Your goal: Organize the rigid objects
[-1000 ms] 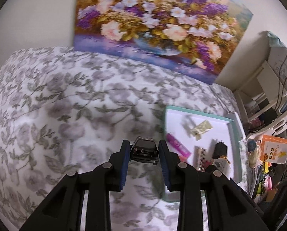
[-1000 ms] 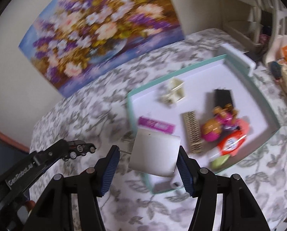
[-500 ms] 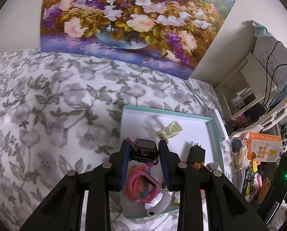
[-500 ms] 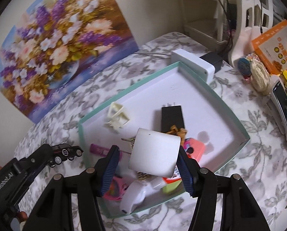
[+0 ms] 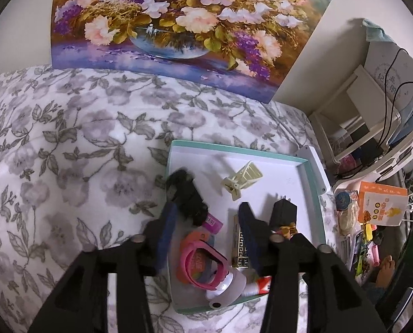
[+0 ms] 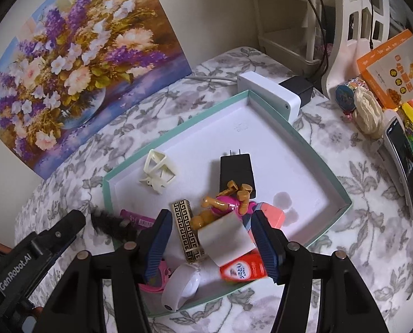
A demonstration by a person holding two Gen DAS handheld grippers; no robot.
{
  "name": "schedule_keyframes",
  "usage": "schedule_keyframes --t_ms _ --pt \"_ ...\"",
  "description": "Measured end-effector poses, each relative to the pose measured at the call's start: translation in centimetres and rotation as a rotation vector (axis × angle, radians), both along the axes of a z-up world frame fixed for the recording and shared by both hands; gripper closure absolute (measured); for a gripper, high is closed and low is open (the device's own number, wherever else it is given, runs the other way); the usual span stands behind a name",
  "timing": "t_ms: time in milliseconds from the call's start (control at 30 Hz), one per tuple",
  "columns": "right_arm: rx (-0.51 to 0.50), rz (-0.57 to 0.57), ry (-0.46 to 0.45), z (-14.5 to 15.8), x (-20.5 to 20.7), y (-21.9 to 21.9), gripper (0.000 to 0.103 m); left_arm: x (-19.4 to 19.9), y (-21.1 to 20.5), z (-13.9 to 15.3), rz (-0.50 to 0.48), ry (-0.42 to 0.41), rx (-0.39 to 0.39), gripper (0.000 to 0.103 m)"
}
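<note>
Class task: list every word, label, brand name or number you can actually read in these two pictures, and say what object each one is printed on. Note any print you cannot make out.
"GenRobot.AI": white lettering on the black body of the left gripper, seen in the right wrist view.
Red-and-white tube: printed characters, too blurred to read.
Orange packet: print too small to read.
Pink watch: marking unreadable.
Grey box: characters too distorted to read.

A floral-covered bed [image 5: 68, 144] carried a teal-rimmed tray [image 6: 303, 138]; a white box [image 6: 267, 94] lay touching the tray's far corner.
</note>
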State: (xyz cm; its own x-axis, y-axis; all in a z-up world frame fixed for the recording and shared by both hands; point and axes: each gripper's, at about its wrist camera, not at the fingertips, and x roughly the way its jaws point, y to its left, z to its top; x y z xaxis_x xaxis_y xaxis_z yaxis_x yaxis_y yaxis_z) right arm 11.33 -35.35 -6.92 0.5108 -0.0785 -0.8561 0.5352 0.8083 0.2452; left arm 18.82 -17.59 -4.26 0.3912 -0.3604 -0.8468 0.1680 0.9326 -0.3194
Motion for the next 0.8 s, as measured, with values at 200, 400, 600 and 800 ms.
schedule_keyframes --t_ms 200,400,600,800 --pt "0.002 0.003 0.029 -0.5 0.1 -0.1 0.038 0.0 0.8 0.3 0.029 -0.017 0.073 0.034" --pt "-0.014 0.023 0.048 -0.7 0.3 0.3 0.029 0.2 2.0 -0.3 0.069 -0.007 0.14 0.021" --pt "-0.028 0.048 0.065 -0.9 0.6 0.8 0.018 0.4 2.8 -1.3 0.093 0.019 0.193 0.012" --pt "-0.04 0.065 0.082 -1.4 0.7 1.3 0.0 0.0 3.9 -2.5 0.12 0.018 0.296 0.009"
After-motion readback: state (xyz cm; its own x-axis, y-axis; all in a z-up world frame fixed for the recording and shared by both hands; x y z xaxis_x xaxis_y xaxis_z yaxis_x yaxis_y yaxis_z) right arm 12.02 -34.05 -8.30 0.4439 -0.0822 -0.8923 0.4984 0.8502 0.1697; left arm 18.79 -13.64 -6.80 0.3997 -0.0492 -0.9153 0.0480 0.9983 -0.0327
